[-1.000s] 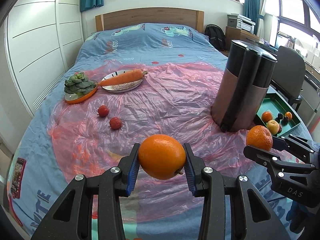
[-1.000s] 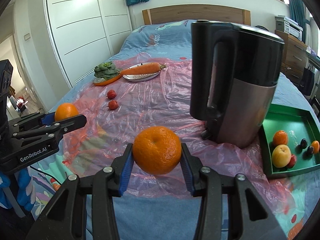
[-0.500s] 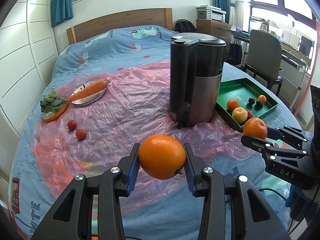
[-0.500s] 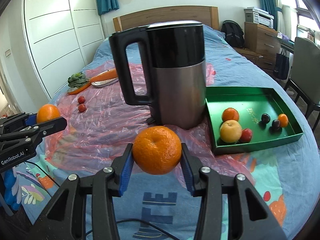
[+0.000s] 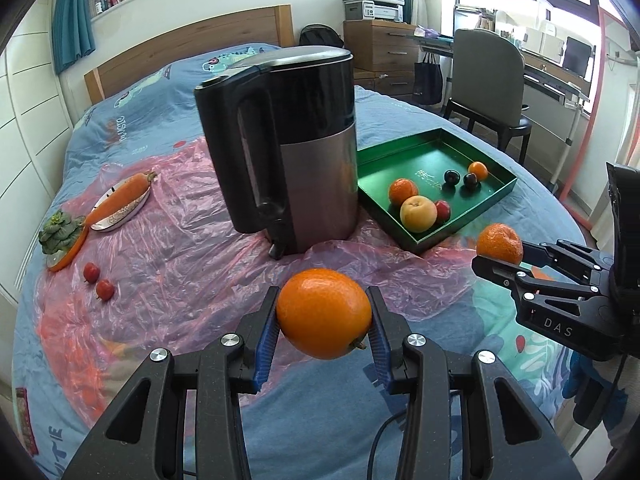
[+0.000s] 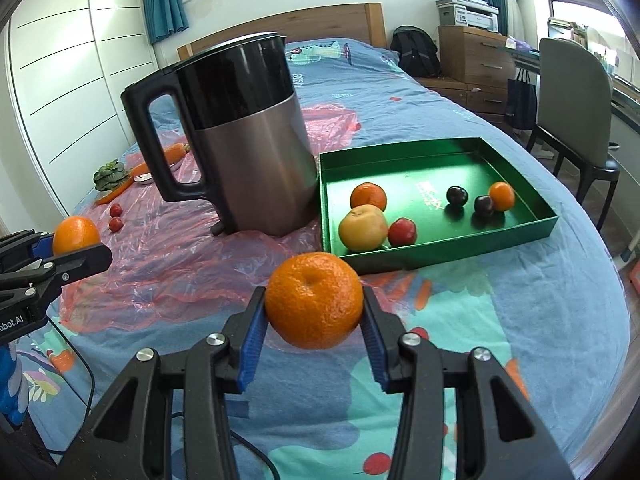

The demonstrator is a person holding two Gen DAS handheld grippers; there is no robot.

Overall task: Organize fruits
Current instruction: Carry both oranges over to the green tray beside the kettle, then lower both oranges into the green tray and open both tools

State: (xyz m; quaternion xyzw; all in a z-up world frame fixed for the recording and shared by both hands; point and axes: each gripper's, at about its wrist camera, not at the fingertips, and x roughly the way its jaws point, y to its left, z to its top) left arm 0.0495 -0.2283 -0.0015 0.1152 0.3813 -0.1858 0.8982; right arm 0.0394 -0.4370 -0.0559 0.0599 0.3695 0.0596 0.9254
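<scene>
Left wrist: bed (image 5: 520, 184), seemingly plastic-covered.

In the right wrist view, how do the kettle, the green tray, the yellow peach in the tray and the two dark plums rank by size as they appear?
1. kettle, about level with the green tray, so unranked
2. yellow peach
3. two dark plums, alike

Orange fruit against a green tray (image 6: 516, 236)

Blue pads (image 5: 267, 338) grip a glossy orange (image 5: 324, 314); a black-and-silver kettle (image 5: 288, 148) stands on pink plastic sheeting (image 5: 180, 248) over cartoon-printed blue bedding (image 5: 132, 88).
</scene>
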